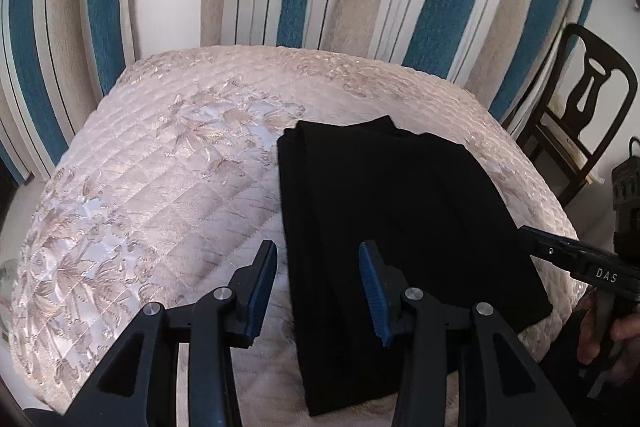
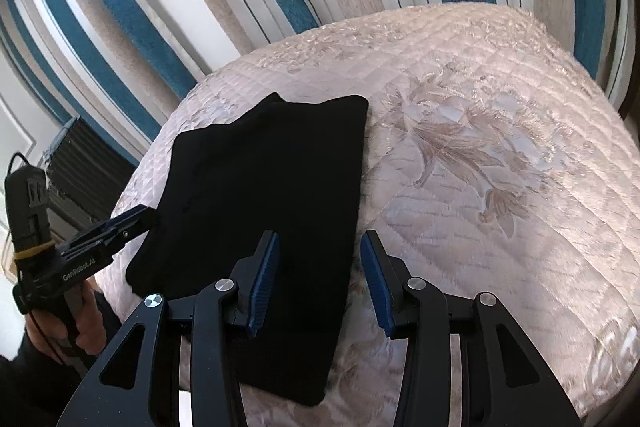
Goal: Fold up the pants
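Black pants [image 1: 392, 227], lying flat and partly folded on quilt [image 1: 160, 187]. Soft, light, limp; likely to sag and slide on the glossy cover. Best taken at the near corners, all layers pinched together. Left gripper [image 1: 318, 287] half open, empty, straddling the near left edge. Right gripper [image 2: 320, 283] half open, empty, over the right edge.

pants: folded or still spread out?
Folded. The black pants lie as a compact layered rectangle on the quilted bedspread, stacked edges visible at the far end; neither tongs grips them.
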The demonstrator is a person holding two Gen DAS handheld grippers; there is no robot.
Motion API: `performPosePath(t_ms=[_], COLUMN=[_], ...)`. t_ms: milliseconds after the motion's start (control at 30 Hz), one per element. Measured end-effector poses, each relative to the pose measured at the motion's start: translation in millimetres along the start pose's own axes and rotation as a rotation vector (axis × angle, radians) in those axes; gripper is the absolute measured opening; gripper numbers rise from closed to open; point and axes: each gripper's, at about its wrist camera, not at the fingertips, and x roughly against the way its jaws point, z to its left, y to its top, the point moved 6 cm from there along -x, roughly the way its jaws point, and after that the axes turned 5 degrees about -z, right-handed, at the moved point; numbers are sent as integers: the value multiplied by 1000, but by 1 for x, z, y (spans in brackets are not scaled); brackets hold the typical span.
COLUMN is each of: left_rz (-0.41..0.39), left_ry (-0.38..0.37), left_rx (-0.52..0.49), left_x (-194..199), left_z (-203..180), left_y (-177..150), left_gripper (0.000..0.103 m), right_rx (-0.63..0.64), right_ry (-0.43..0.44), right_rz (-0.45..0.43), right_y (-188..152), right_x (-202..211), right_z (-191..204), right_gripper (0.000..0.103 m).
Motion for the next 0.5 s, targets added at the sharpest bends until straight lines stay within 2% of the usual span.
performPosePath(t_ms=[100,333,500], left_rz=[5,24,18], left_ry=[-39,-150,-187], left_rx=[44,147,140], left_x=[-8,-23,-18], left_z=[9,14,6], left_y=[4,3,-10], left_gripper=[51,52,55], right_rx=[-20,-64,-92], right_ry=[22,93,149], right_rz=[14,21,26], right_y=[3,5,-4], right_x=[-8,-16,-10], right_z=[-5,-11,-12], right_gripper=[43,43,43])
